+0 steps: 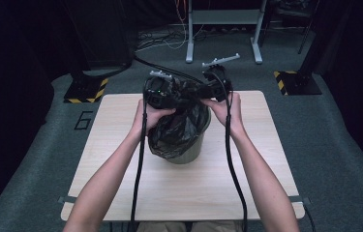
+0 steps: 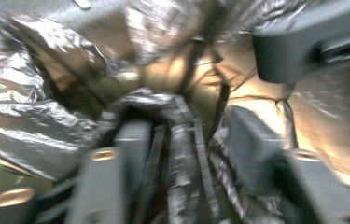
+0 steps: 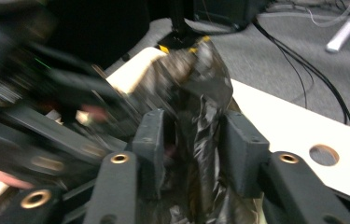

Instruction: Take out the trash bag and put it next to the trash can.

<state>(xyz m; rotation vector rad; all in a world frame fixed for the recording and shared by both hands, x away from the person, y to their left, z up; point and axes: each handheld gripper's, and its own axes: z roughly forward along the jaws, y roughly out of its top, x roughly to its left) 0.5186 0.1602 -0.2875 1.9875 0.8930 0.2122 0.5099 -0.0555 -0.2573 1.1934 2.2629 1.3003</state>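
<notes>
A black plastic bag (image 1: 176,130) lines a small round bin (image 1: 189,153) standing near the middle of the pale wooden table (image 1: 121,159). The film is thin, glossy and heavily crumpled, bunched above the rim and spilling down the bin's side toward 8 o'clock.

The left gripper (image 1: 162,92) sits over the bin's rim at about 11 o'clock, the right gripper (image 1: 216,83) at about 1 o'clock, both with matte black bodies and thick cables trailing back along the forearms.

In the left gripper view, a twisted fold of bag runs between the parted jaws (too blurred to tell whether the pads press it). In the right gripper view, the jaws stand apart with a strip of bag hanging between them, untouched on the right side.

Beyond the table lie grey carpet (image 1: 343,145), loose cables and a white stand (image 1: 222,19) at 12 o'clock.
</notes>
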